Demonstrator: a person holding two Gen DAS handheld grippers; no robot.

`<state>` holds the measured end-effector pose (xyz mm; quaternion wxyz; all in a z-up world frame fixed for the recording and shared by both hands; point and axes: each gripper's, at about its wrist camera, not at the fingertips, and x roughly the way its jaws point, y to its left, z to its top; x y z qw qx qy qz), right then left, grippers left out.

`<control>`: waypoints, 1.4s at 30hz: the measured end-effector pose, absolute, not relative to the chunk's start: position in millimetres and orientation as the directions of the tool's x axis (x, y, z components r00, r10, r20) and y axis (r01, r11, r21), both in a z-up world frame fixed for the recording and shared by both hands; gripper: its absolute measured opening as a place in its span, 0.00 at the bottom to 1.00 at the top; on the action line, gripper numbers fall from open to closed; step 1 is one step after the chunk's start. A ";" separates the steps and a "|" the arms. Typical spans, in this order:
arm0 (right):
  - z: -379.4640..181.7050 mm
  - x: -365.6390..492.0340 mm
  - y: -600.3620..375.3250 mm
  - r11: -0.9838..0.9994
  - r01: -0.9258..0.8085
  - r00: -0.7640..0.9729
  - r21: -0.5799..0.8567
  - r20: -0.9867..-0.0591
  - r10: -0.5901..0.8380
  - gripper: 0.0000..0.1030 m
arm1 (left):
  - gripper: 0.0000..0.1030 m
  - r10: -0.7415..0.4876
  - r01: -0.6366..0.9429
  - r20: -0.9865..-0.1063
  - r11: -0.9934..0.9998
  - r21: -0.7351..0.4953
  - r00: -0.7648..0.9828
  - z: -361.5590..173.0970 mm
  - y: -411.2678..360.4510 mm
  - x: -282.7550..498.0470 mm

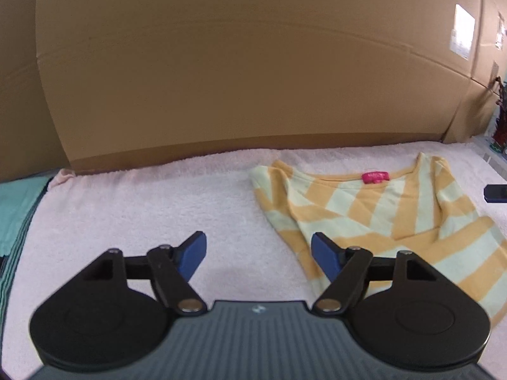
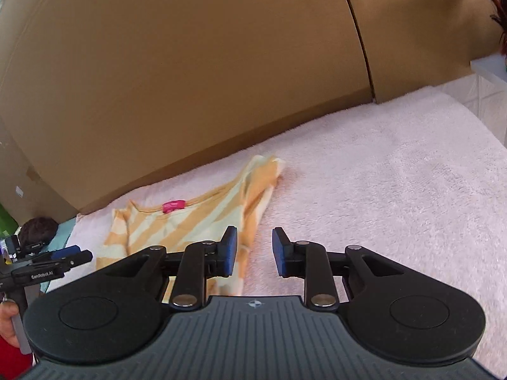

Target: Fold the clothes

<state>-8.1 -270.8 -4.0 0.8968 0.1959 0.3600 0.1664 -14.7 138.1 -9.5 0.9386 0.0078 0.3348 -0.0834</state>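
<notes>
A yellow-and-cream striped shirt (image 1: 380, 209) with a pink neck label (image 1: 375, 177) lies front up on a pink towel (image 1: 158, 205), its sleeves partly folded in. My left gripper (image 1: 258, 243) hovers open over bare towel beside the shirt's left edge, with nothing between its blue pads. In the right wrist view the same shirt (image 2: 190, 221) lies left of centre. My right gripper (image 2: 255, 237) stands open with a narrow gap at the shirt's right edge, and only towel (image 2: 380, 190) shows in that gap. The left gripper's blue fingers (image 2: 66, 250) show at the left.
A wall of cardboard boxes (image 1: 221, 79) runs along the towel's far edge. Teal cloth (image 1: 16, 209) lies off the towel's left end. A white shelf (image 2: 491, 72) and a plant stand at the right end. A hand (image 2: 8, 316) holds the left gripper's handle.
</notes>
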 end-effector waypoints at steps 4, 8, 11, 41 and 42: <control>-17.4 12.2 -285.2 0.809 -0.168 0.603 0.563 -0.591 0.536 0.29 | 0.73 -0.241 0.222 -0.662 0.968 -0.114 0.709 -20.4 150.4 12.3; -25.4 21.1 -289.5 0.724 -0.215 0.542 0.655 -0.537 0.646 0.31 | 0.82 -0.345 0.297 -0.629 0.937 -0.185 0.697 -25.9 156.0 19.9; -31.9 31.2 -291.8 0.678 -0.223 0.530 0.701 -0.497 0.687 0.31 | 0.86 -0.398 0.359 -0.615 0.913 -0.193 0.681 -29.1 152.0 30.3; -56.1 91.4 -280.7 0.635 -0.198 0.607 0.746 -0.416 0.677 0.00 | 0.64 -0.367 0.383 -0.585 0.918 -0.102 0.723 -32.7 130.3 34.5; -55.7 90.8 -282.2 0.636 -0.188 0.612 0.748 -0.417 0.672 0.00 | 0.66 -0.372 0.373 -0.587 0.919 -0.125 0.719 -34.1 134.5 39.3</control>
